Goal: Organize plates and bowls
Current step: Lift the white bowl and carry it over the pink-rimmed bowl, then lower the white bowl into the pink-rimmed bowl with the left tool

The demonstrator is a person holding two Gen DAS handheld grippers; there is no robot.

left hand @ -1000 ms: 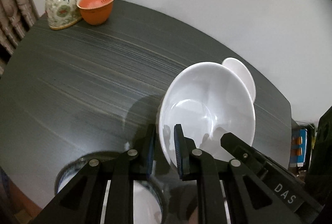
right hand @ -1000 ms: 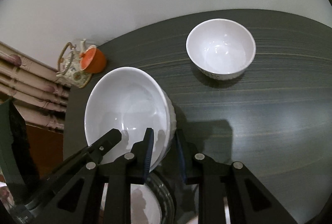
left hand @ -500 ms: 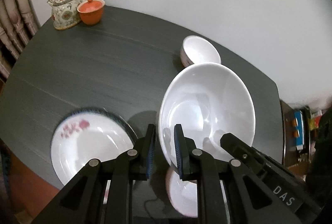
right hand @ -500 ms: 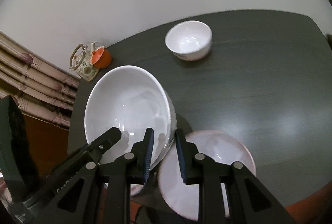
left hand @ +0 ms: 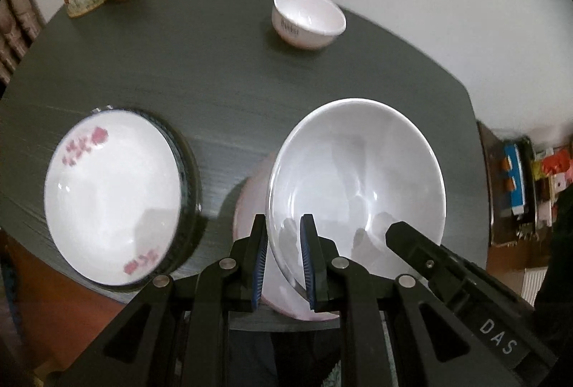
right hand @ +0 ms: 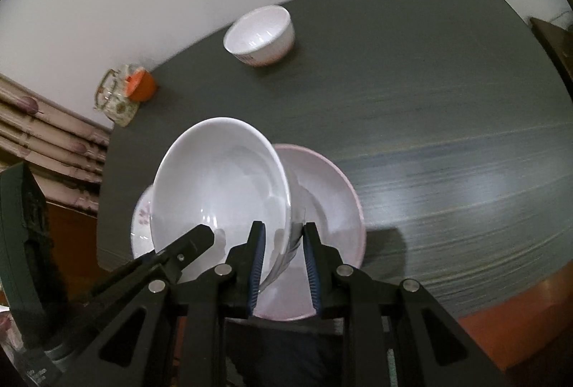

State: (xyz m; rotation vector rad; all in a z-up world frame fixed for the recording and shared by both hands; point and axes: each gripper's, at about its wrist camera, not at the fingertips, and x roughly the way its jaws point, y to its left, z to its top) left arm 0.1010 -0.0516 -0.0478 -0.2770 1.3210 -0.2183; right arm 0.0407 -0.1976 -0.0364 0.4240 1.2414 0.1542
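The big bowl point(left hand: 358, 186) hangs over the pink plate point(right hand: 322, 193) at the table's point(left hand: 222, 79) near edge, its rim pinched by both the left gripper point(left hand: 283, 261) and right gripper point(right hand: 283, 261). The small bowl point(left hand: 308, 18) sits near the far edge, the flowered plate point(left hand: 111, 201) at the left edge.

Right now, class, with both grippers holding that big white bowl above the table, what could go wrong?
1. Both the left gripper and the right gripper pinch only the thin rim of the big white bowl; it may slip.
2. It hangs tilted over the pink plate; a drop could chip both.
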